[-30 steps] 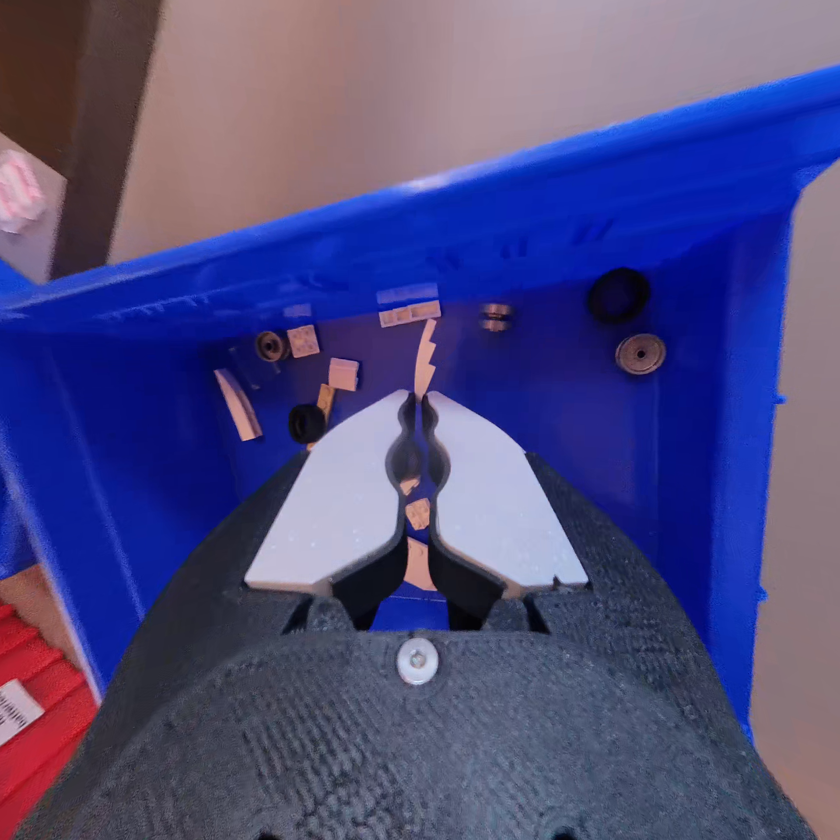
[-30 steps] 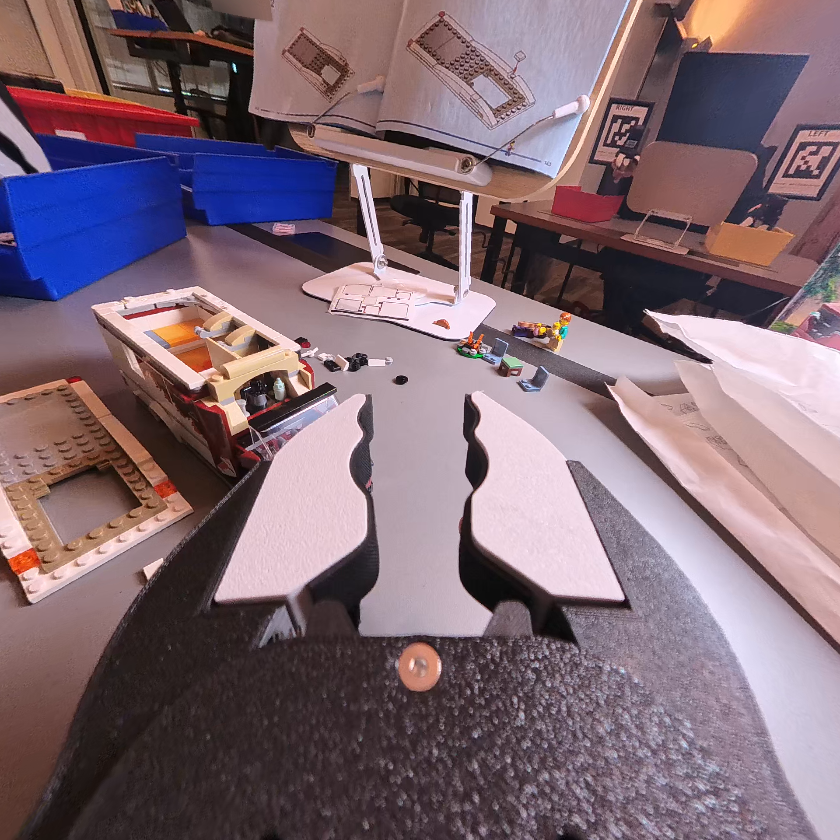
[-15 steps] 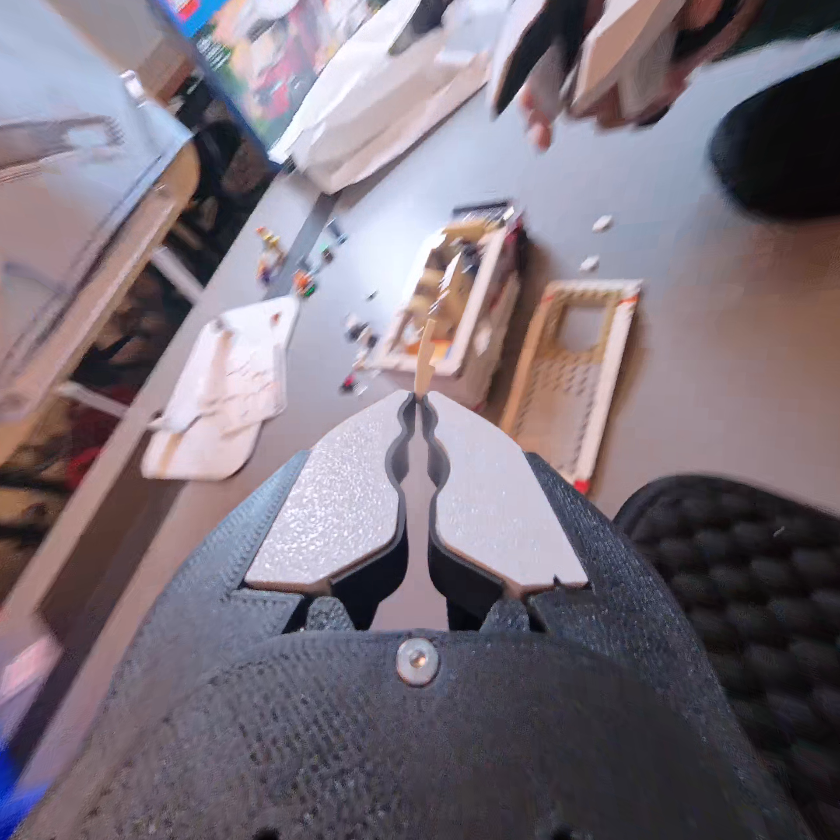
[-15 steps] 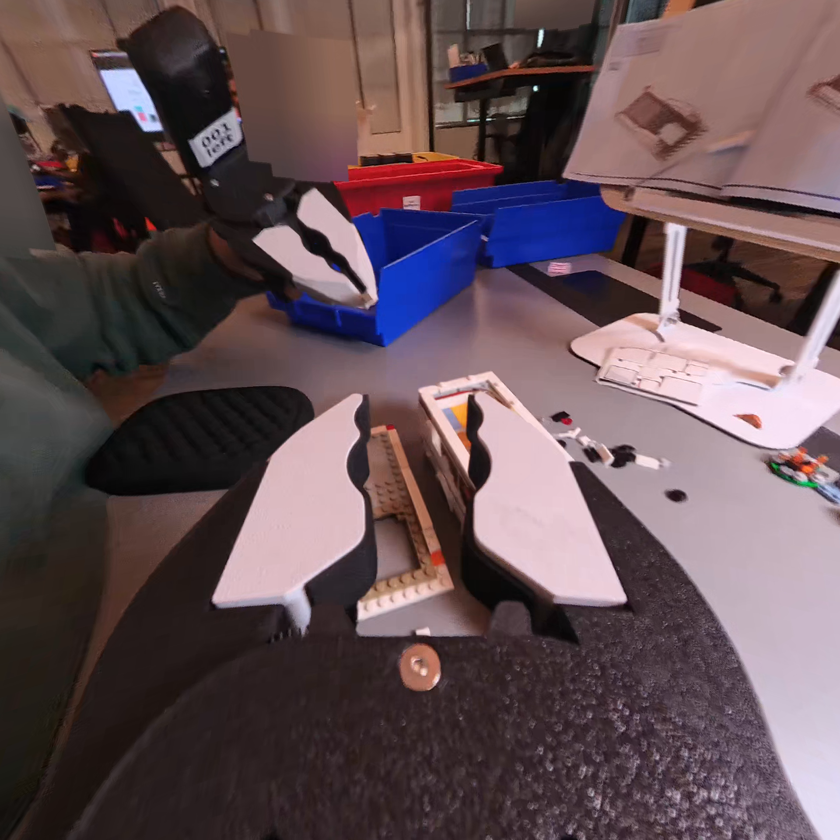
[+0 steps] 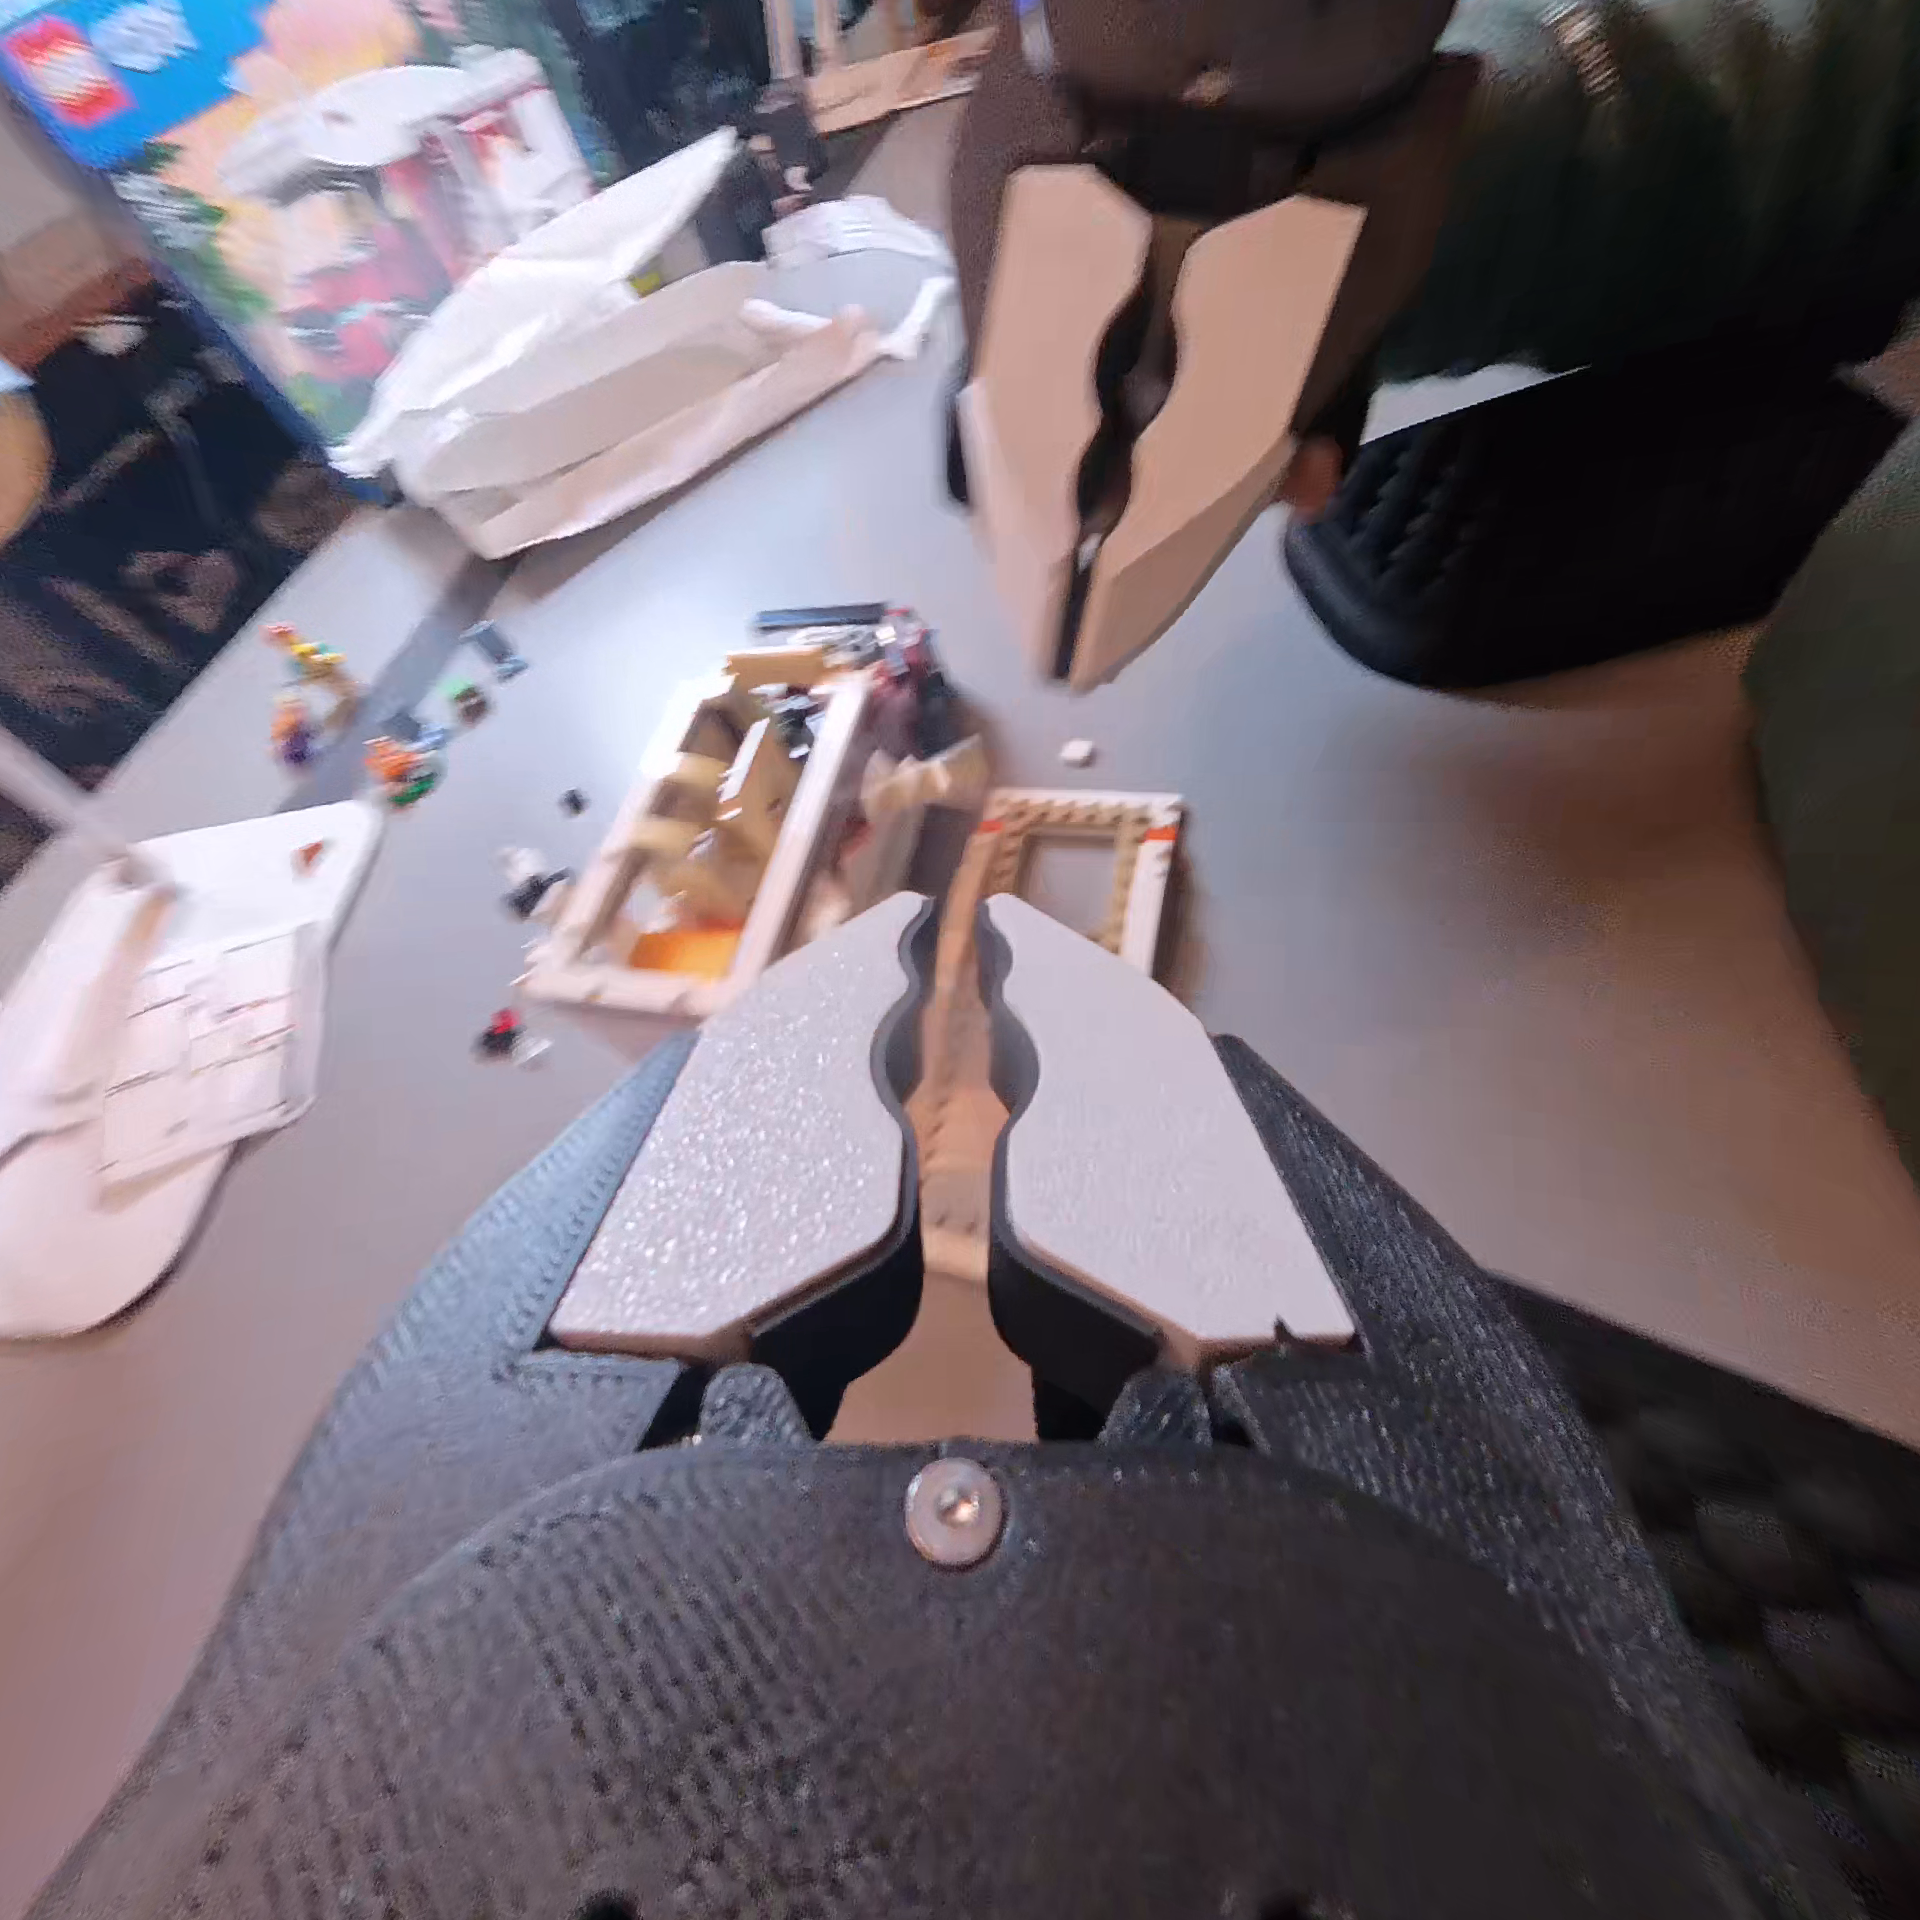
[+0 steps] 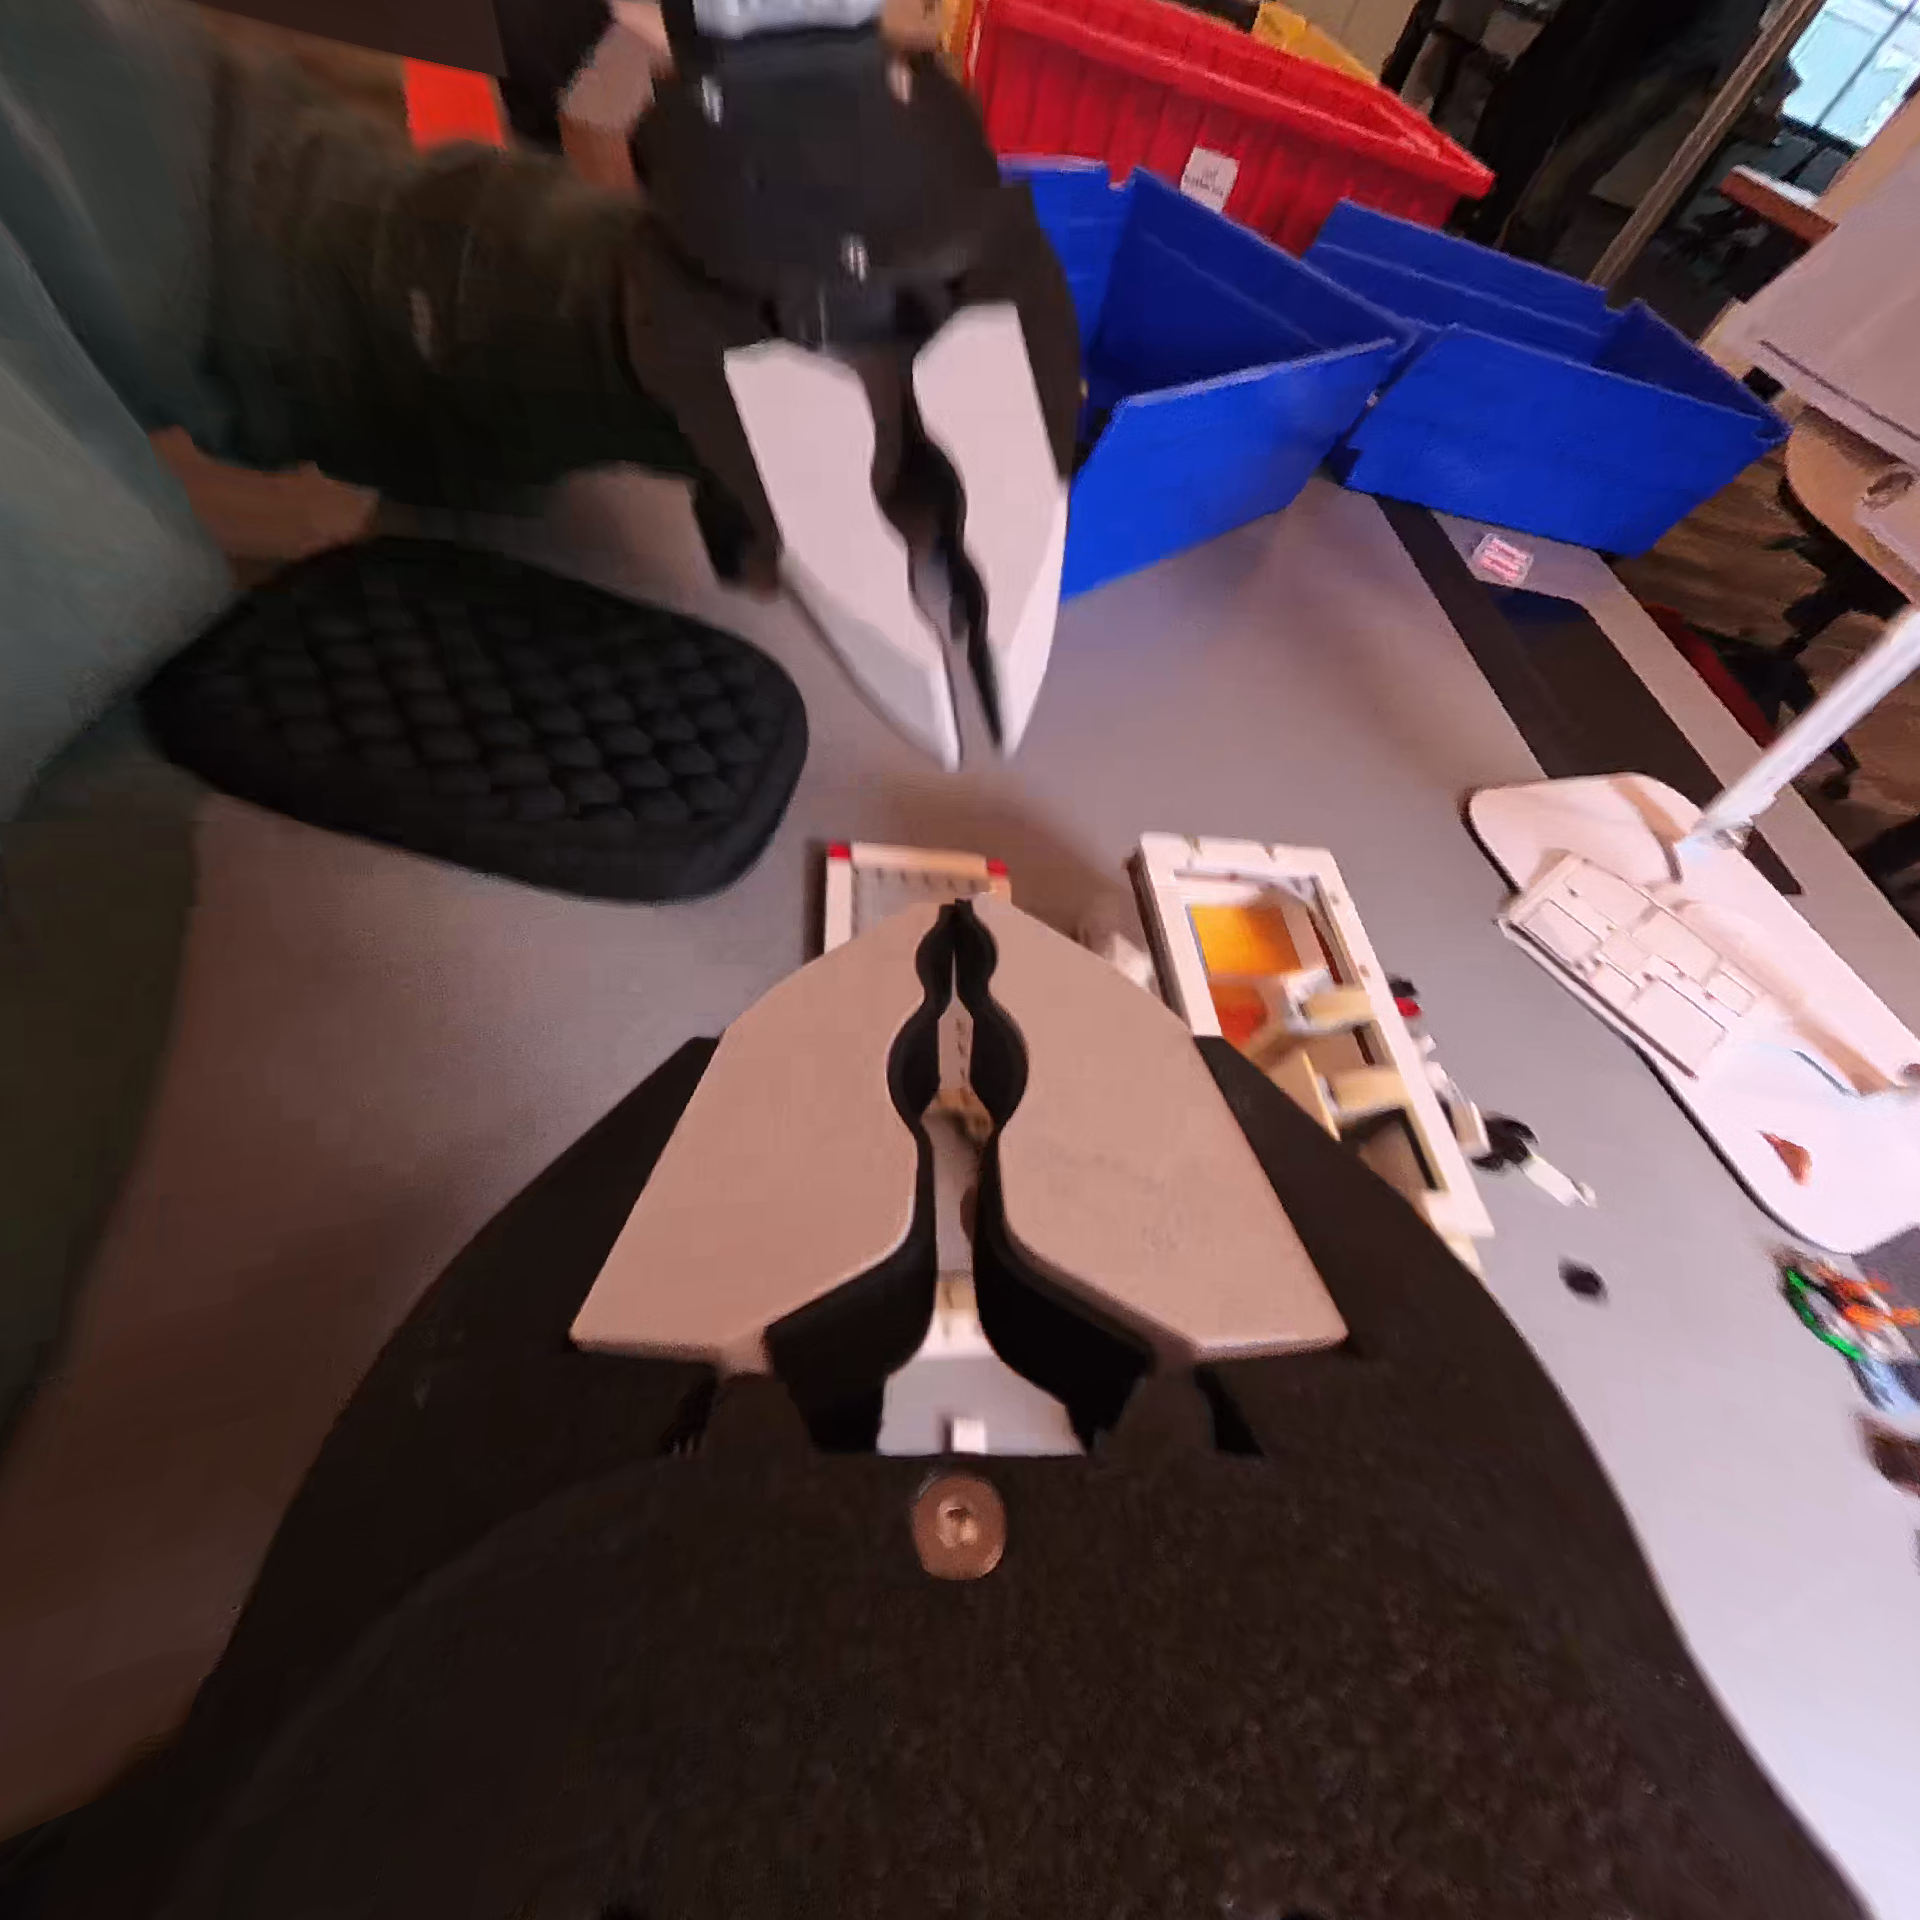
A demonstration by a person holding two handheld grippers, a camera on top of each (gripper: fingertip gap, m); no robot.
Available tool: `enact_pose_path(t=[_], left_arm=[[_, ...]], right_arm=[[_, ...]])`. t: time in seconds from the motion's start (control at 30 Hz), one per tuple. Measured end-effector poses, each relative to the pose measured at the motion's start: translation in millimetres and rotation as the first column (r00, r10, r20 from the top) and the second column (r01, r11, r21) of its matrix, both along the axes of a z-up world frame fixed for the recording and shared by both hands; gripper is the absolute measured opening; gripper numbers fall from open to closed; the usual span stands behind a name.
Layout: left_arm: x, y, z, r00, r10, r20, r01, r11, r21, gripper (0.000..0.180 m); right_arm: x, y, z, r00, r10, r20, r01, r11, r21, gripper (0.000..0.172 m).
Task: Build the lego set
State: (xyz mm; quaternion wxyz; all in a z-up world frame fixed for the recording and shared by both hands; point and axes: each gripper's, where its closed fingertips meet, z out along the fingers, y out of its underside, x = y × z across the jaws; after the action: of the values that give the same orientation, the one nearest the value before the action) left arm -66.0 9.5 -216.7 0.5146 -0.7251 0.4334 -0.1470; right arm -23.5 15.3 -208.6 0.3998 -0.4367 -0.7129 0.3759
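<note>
My left gripper [image 5: 956,904] has eased apart a crack. The tan zigzag piece [image 5: 920,774] it pinched now sits free between the model [image 5: 717,862] and the frame plate [image 5: 1143,831]. My right gripper [image 6: 956,912] has clenched, fingertips meeting, over that plate.

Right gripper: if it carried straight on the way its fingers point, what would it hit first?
Most likely the flat tan-and-white frame plate, which lies on the table just past the right gripper's closed tips. Depth is unclear. The left gripper hangs farther on and appears to be above that line.
</note>
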Motion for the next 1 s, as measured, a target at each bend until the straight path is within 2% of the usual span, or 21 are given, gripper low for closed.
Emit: enact_pose_path(t=[0.1, 0.17, 0.23, 0.27, 0.33, 0.4, 0.5, 0.63, 0.67, 0.73, 0.8, 0.9, 0.93, 1.0], left_arm=[[-70, -6, 31, 0.982, 0.183, 0.051, -0.186, 0.98, 0.066, 0.007], [-143, -11, 52, 0.92, 0.388, 0.062, -0.393, 0.915, 0.092, 0.002], [-216, -20, 57, 0.816, 0.577, 0.016, -0.577, 0.814, 0.066, 0.003], [-243, -26, 55, 0.773, 0.634, -0.017, -0.634, 0.773, 0.038, 0.004], [-275, -35, 45, 0.733, 0.675, -0.082, -0.677, 0.736, -0.003, 0.004], [-288, -39, 31, 0.721, 0.678, -0.143, -0.689, 0.724, -0.042, 0.004], [-286, -40, 3, 0.741, 0.624, -0.249, -0.662, 0.74, -0.116, 0.007], [-283, -40, -30, 0.767, 0.516, -0.381, -0.62, 0.75, -0.231, 0.011], [-279, -42, -37, 0.787, 0.474, -0.396, -0.596, 0.751, -0.284, 0.017], [-268, -46, -43, 0.835, 0.402, -0.375, -0.534, 0.757, -0.376, 0.029], [-246, -57, -43, 0.903, 0.327, -0.277, -0.427, 0.745, -0.512, 0.04], [-245, -68, -55, 0.897, 0.262, -0.355, -0.426, 0.724, -0.542, 0.056], [-245, -66, -57, 0.893, 0.255, -0.371, -0.429, 0.736, -0.524, 0.054], [-246, -50, -47, 0.897, 0.305, -0.322, -0.433, 0.754, -0.493, 0.04]], right_arm=[[44, 38, -21, 0.978, -0.165, 0.127, 0.139, 0.971, 0.195, 0.0], [75, 62, -36, 0.944, -0.28, 0.176, 0.223, 0.931, 0.289, 0.0], [94, 67, -54, 0.921, -0.315, 0.23, 0.259, 0.935, 0.243, 0.0], [99, 68, -61, 0.914, -0.325, 0.242, 0.277, 0.937, 0.214, 0.0], [103, 71, -67, 0.906, -0.357, 0.227, 0.32, 0.929, 0.184, 0.0], [103, 75, -64, 0.902, -0.389, 0.189, 0.365, 0.919, 0.15, 0.0], [100, 80, -56, 0.898, -0.421, 0.129, 0.411, 0.907, 0.093, 0.0], [99, 88, -46, 0.886, -0.458, 0.063, 0.458, 0.889, 0.025, 0.003], [99, 90, -44, 0.882, -0.469, 0.05, 0.469, 0.883, 0.01, 0.004], [101, 94, -42, 0.871, -0.491, 0.029, 0.491, 0.871, -0.008, 0.004], [104, 96, -43, 0.861, -0.508, 0.018, 0.508, 0.861, -0.02, 0.004], [107, 99, -46, 0.85, -0.526, 0.014, 0.527, 0.849, -0.034, 0.004], [107, 100, -48, 0.849, -0.529, 0.013, 0.529, 0.848, -0.041, 0.004], [106, 101, -49, 0.849, -0.528, 0.011, 0.527, 0.848, -0.054, 0.004]])
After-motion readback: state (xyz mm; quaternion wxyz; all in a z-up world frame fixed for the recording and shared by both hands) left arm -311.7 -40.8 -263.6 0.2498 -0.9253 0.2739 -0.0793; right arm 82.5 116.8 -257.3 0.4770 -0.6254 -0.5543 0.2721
